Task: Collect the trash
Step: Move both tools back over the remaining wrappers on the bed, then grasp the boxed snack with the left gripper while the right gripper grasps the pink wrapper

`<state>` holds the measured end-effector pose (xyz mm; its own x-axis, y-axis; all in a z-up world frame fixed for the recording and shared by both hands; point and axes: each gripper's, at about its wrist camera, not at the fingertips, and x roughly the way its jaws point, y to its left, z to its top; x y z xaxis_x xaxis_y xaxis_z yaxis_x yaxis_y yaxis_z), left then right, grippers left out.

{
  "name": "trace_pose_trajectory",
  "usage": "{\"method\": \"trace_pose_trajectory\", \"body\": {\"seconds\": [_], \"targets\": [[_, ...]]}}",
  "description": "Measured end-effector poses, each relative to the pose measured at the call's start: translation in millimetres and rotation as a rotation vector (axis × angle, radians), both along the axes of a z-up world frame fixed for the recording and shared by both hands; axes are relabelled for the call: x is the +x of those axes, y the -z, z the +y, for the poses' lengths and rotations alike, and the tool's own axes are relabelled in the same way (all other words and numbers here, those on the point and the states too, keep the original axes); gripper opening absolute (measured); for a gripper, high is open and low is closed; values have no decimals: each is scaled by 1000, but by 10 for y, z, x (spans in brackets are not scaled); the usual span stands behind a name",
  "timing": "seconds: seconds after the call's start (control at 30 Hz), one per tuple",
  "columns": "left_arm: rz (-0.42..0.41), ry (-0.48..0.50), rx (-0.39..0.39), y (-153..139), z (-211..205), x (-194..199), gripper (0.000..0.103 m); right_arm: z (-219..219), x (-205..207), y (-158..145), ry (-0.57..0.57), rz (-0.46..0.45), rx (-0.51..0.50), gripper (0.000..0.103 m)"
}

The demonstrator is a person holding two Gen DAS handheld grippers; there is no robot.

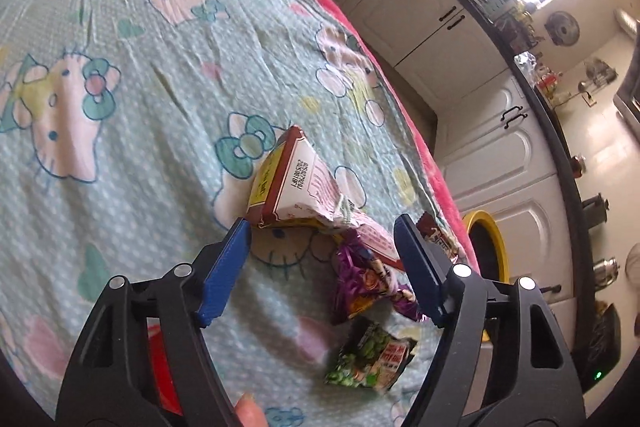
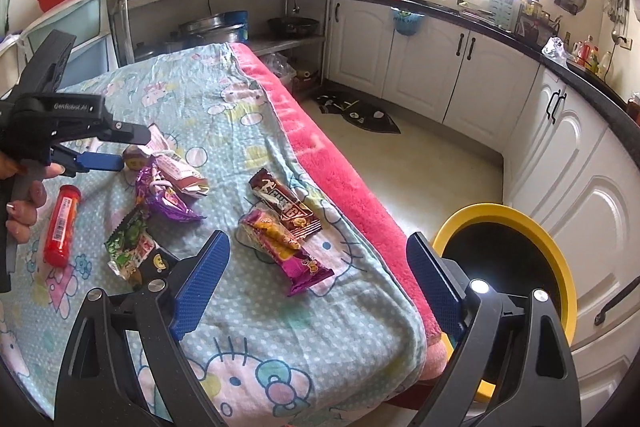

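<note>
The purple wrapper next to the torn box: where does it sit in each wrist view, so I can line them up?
Left wrist: the purple wrapper lies lower centre-right, just inside the left gripper's right finger, below the torn box.
Right wrist: the same wrapper lies left of centre, below the box.
Shared landmark: the yellow-rimmed bin, off the table's right edge.

The table [image 2: 280, 347] is covered by a light blue cloth [image 2: 224, 99] with cartoon cats, over a pink blanket [image 2: 344, 179] along its edge. On the cloth lie a red tube [image 2: 61, 225], a green wrapper [image 2: 130, 250], a purple wrapper [image 2: 164, 199], a crushed carton [image 1: 296, 183], a brown bar wrapper [image 2: 285, 203] and a yellow-purple wrapper [image 2: 286, 251], the last two touching each other.
</note>
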<state>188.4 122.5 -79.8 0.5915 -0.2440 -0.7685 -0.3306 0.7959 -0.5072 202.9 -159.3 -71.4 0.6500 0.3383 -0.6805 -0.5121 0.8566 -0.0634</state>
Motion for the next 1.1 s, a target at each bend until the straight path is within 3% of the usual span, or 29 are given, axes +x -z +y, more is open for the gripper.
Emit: {"method": "trace_pose_trajectory", "body": {"seconds": [0.3,0.4,0.47,0.6,0.73,0.77,1.1], "targets": [[70,-86,19,76,33,261,65,42,223,193,-47,83,-23,82],[97,-81,56,104,-8,337,64,57,288,267,-70,127,-33,72],[111,-81,92,92,-33,359,54,78,295,299,-88,144,-42,65],[122,-66,140,79,-88,451,52,130,268,356,-126,169,-66,38],[109,-59,152,81,-115,483,51,124,199,356,-148,166,-75,30],[104,-58,148,85,-104,473,42,114,189,353,-152,168,-74,29],[28,-47,92,83,74,253,40,75,-60,178,-193,151,-38,28]]}}
